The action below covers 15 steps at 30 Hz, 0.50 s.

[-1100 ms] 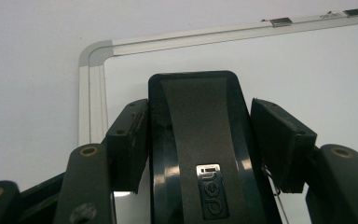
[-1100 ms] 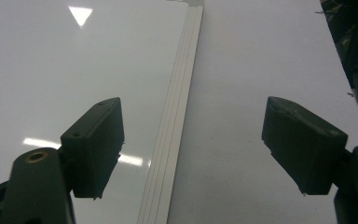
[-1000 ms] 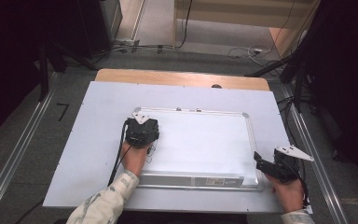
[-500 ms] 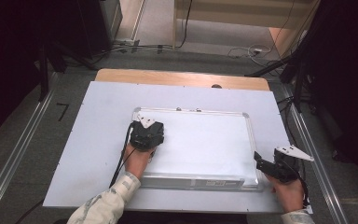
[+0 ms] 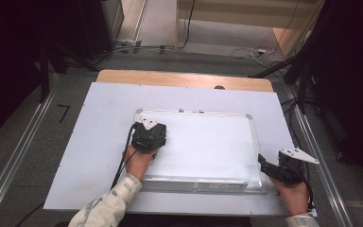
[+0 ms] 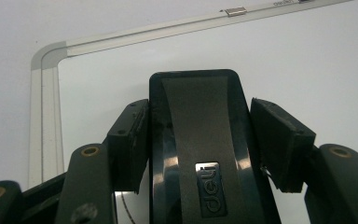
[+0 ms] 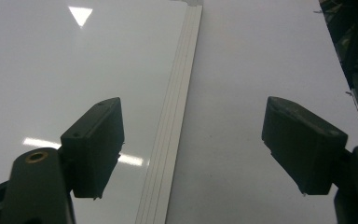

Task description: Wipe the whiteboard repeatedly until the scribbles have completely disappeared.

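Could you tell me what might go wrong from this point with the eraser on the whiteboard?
1. The left gripper clamps the eraser by its smooth, glossy sides; hard wiping could make it slip or twist out.
2. The right gripper is open over the whiteboard frame without pinching it, so the board may slide on the table under the wiping.
3. The eraser is near the board's corner and could catch on the frame.

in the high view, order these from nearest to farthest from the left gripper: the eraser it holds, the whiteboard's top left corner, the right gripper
1. Eraser, clamped in the left gripper.
2. Whiteboard's top left corner, just beyond it.
3. Right gripper, across at the board's right edge.
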### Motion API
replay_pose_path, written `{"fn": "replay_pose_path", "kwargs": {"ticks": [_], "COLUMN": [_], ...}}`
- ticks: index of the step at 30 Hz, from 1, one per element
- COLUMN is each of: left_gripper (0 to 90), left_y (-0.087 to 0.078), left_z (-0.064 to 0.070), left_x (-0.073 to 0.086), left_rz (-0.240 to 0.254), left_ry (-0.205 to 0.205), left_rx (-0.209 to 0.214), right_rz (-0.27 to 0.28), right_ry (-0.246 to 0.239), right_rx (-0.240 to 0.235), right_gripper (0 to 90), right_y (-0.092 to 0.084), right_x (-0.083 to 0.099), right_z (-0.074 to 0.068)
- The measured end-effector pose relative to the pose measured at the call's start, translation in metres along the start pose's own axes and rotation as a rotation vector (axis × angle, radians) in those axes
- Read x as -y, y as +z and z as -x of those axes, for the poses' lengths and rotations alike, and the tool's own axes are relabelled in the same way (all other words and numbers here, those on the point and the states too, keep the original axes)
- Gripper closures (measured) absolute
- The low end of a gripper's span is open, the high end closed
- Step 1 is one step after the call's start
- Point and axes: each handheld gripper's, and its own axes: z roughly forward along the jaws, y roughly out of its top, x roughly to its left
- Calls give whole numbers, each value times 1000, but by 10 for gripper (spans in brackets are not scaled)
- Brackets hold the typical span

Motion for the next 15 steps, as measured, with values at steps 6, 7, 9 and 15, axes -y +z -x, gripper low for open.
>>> {"fn": "replay_pose_path", "kwargs": {"ticks": [6,7,9,15], "left_gripper": [400,400,400,400], "left_y": [2,3,3,7], "left_z": [-11,-13,-17,-27], "left_x": [-2,-2,-3,-6], "left_rz": [10,10,11,20], "left_ry": [-31,-32,-37,-64], "left_rx": [-26,-31,-41,-71], "right_rz": [1,1,1,1], "right_ry": [2,1,3,2], "right_rx": [-1,-1,-2,2], "right_gripper": [196,196,196,196], "right_y": [0,0,0,0], "right_x": [0,0,0,0], "right_z": [0,0,1,0]}}
